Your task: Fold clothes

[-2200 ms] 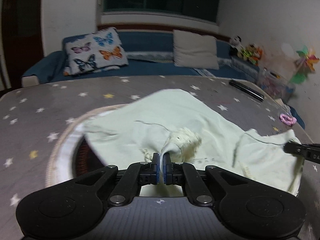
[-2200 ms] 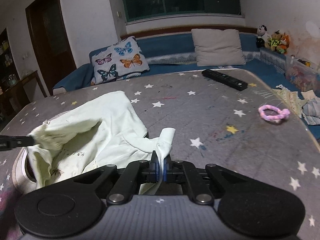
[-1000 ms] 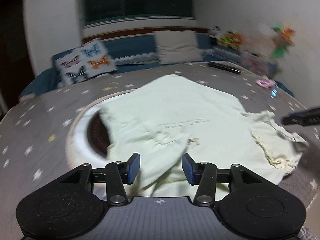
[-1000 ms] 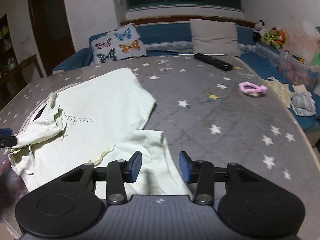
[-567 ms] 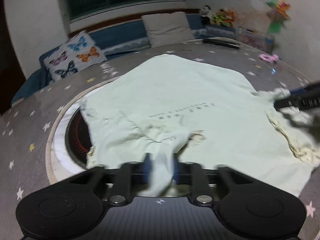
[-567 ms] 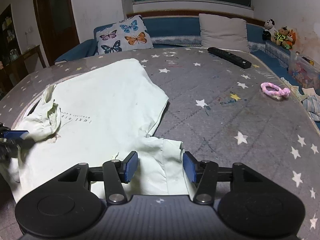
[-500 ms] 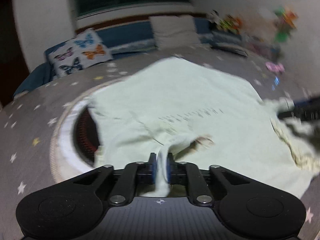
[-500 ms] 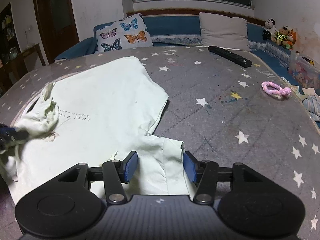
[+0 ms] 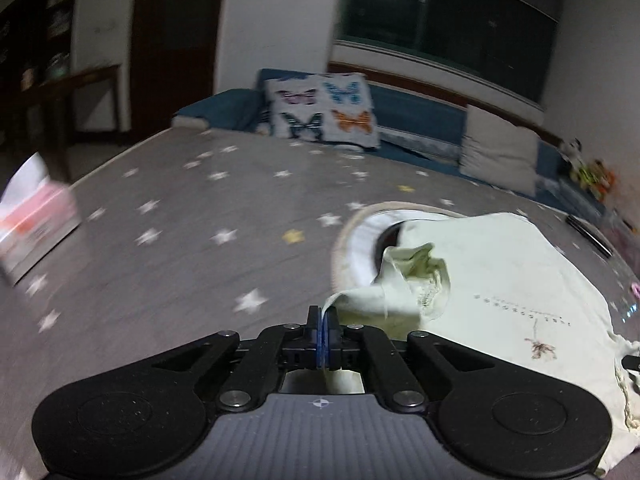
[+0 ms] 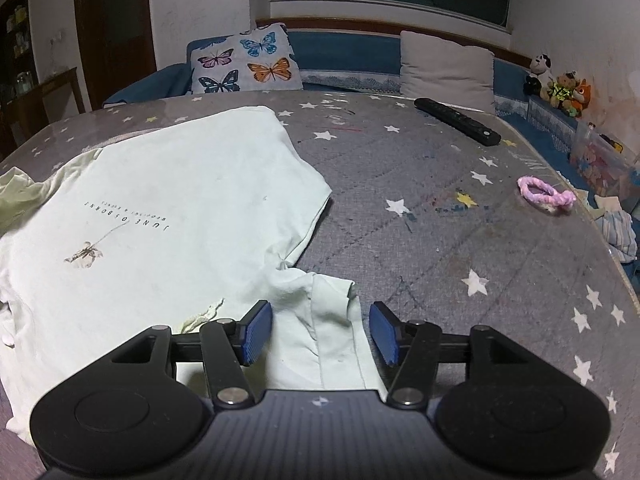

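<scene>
A pale green T-shirt (image 10: pixel 168 216) with small dark lettering lies spread on the grey star-patterned bed cover (image 10: pixel 460 240). In the left wrist view the same T-shirt (image 9: pixel 512 280) lies to the right, its sleeve bunched and pulled toward me. My left gripper (image 9: pixel 322 332) is shut on that sleeve's edge. My right gripper (image 10: pixel 320 330) stands open low over the shirt's other sleeve (image 10: pixel 324 320), which lies between its blue pads without being pinched.
A black remote (image 10: pixel 456 120) and a pink hair tie (image 10: pixel 546 194) lie on the cover to the right. A butterfly pillow (image 10: pixel 244 64) and a beige pillow (image 10: pixel 446 68) stand at the back. A pink tissue box (image 9: pixel 36 220) sits far left. A round mat (image 9: pixel 360 240) shows under the shirt.
My left gripper shut on the sleeve and has swung left, dragging the sleeve outward. My right gripper, which let go of its sleeve earlier, stays open over it.
</scene>
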